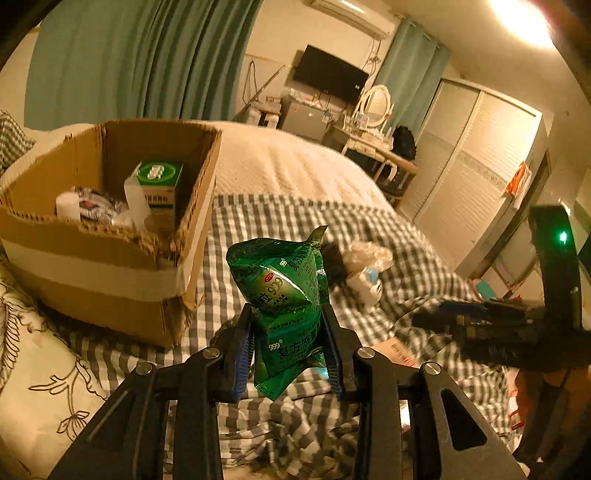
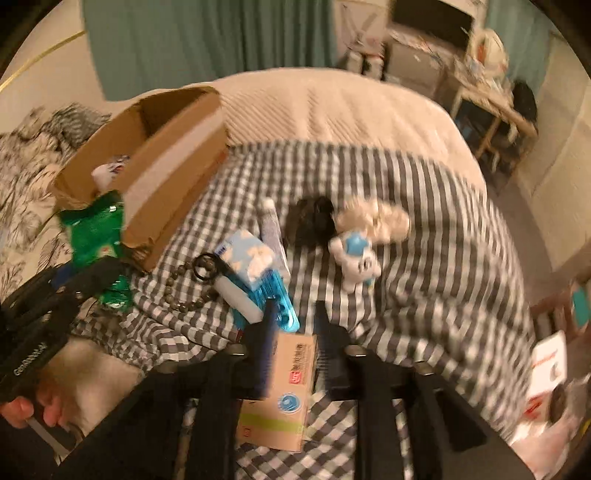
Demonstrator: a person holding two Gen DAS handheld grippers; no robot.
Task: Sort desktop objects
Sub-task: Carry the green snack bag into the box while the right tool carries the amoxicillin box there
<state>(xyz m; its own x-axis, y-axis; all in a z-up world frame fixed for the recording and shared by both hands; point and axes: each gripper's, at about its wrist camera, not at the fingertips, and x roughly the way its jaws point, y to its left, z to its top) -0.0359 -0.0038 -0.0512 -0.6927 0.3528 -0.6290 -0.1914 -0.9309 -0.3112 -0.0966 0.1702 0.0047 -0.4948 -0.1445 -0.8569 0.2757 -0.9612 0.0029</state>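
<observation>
**Two wrist fisheyes over the bed**

Left wrist: looks forward and down across the bed [image 1: 295,166], close; cardboard box [image 1: 110,236] at left of frame. Right wrist: steeper downward look, blurred, box [image 2: 162,155] at upper left. Both share the box, checked sheet [image 1: 406,236] [image 2: 424,221], teal curtain [image 1: 147,55] [image 2: 203,33] and far wall.
</observation>
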